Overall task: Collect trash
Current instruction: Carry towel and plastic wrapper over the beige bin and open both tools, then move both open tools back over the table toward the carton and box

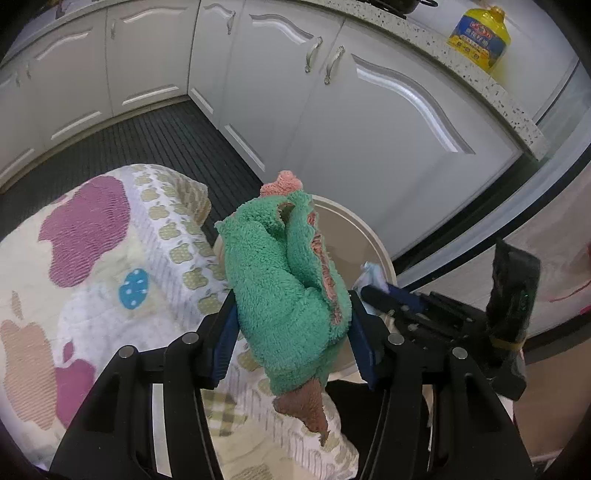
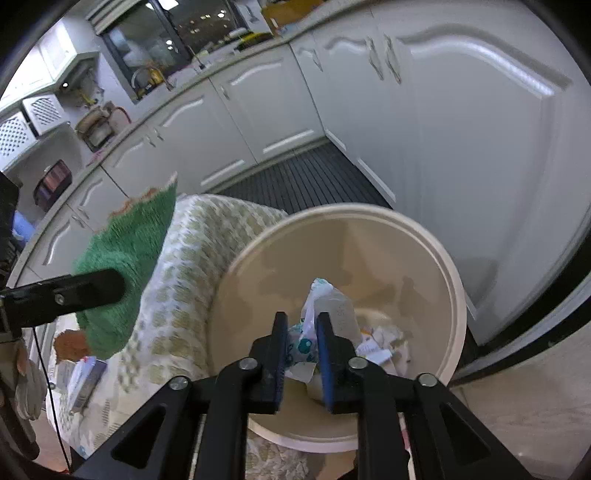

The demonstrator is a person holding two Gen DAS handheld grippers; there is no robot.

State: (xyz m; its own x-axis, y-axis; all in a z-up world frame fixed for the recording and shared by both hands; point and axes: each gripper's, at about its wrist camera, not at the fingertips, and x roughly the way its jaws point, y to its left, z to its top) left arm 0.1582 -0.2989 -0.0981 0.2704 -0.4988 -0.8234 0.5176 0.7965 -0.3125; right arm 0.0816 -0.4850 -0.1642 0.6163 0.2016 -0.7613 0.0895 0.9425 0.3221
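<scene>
White cabinets [image 1: 369, 122] curve behind everything, dark slatted floor mat [image 2: 299, 177] below; patterned quilt [image 1: 92, 280] bulks on my left, touching the bin's rim; cream round bin [image 2: 454, 288] sits just beside it, mouth up, crumpled paper scraps in the bottom; my left gripper [image 1: 291, 332] is clamped on a green fluffy cloth [image 1: 273, 280], long axis running up and away from me, pink-orange underside showing at the top tip and the hanging bottom corner, cloth partly blocking the bin in the left view; my right gripper [image 2: 301, 354] is pinched on a crumpled plastic wrapper [image 2: 325, 306], white with teal dots, standing roughly upright over the bin's opening; yellow oil bottle [image 1: 480, 35] up on the counter, well apart.
</scene>
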